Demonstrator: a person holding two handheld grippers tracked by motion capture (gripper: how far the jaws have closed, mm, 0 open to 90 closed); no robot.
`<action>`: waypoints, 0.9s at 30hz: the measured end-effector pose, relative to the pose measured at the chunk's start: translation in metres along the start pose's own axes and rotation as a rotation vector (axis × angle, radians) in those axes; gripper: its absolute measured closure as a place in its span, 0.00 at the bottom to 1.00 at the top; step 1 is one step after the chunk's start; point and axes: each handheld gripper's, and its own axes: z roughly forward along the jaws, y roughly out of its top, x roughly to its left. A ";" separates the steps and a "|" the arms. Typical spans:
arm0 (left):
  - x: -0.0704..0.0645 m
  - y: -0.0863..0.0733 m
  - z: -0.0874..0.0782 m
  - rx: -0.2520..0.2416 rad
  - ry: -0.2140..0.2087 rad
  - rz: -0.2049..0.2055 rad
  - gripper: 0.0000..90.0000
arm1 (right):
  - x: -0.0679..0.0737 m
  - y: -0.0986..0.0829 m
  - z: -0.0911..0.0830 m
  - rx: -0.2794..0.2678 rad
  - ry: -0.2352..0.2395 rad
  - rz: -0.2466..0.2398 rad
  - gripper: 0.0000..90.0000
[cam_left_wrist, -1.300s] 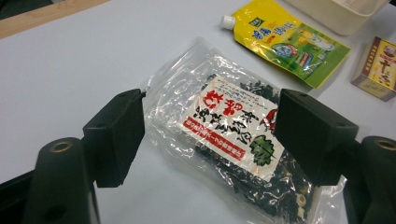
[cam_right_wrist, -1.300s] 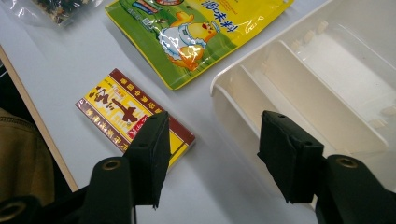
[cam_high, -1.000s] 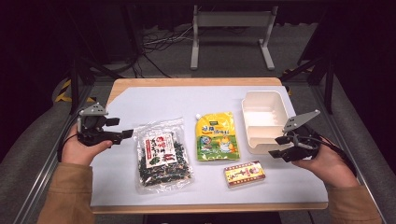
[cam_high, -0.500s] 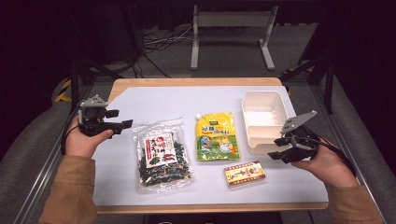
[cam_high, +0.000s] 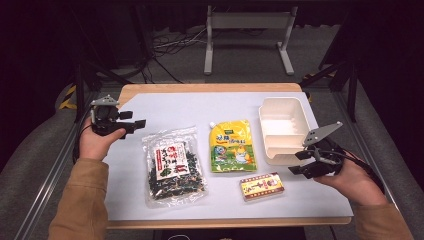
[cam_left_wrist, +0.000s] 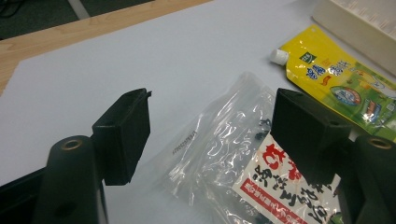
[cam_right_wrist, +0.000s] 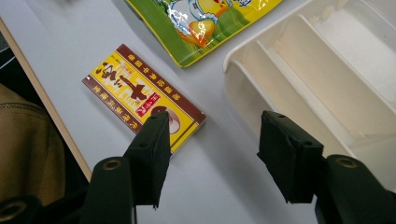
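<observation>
a: where are your grippers sitting right now?

b: your left gripper (cam_high: 134, 125) is hovering at the left side of the table (cam_high: 190, 105), just beside the top left corner of the seaweed bag (cam_high: 172, 167), and its jaws are standing spread apart with nothing between them. in the left gripper view the bag's clear crinkled top (cam_left_wrist: 219, 140) is lying between and beyond the two black jaws, not touching them.

a: and your right one?

b: your right gripper (cam_high: 299, 162) is hanging at the right side, just beside the near end of the white divided tray (cam_high: 282, 127), and its jaws are also gaping, gripping nothing. in the right gripper view the small yellow and red box (cam_right_wrist: 140, 95) is lying flat behind the left jaw, and the tray's near wall (cam_right_wrist: 243, 88) is sitting behind the right jaw.

a: what is lying between them?

b: the yellow spout pouch (cam_high: 231, 146) is lying flat mid table, between the bag and the tray, its white cap pointing away from you. the box (cam_high: 261, 186) is sitting near the pouch's lower edge, apart from it.
</observation>
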 end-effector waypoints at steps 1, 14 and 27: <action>0.001 0.000 0.002 -0.004 0.001 -0.007 0.32 | 0.000 -0.001 0.000 -0.001 -0.002 0.002 0.48; 0.020 -0.016 0.017 -0.076 -0.004 -0.141 0.35 | 0.003 -0.003 0.002 0.000 0.007 0.002 0.48; 0.022 -0.026 0.037 0.059 0.027 -0.153 0.38 | 0.005 -0.004 0.007 0.001 0.024 0.000 0.48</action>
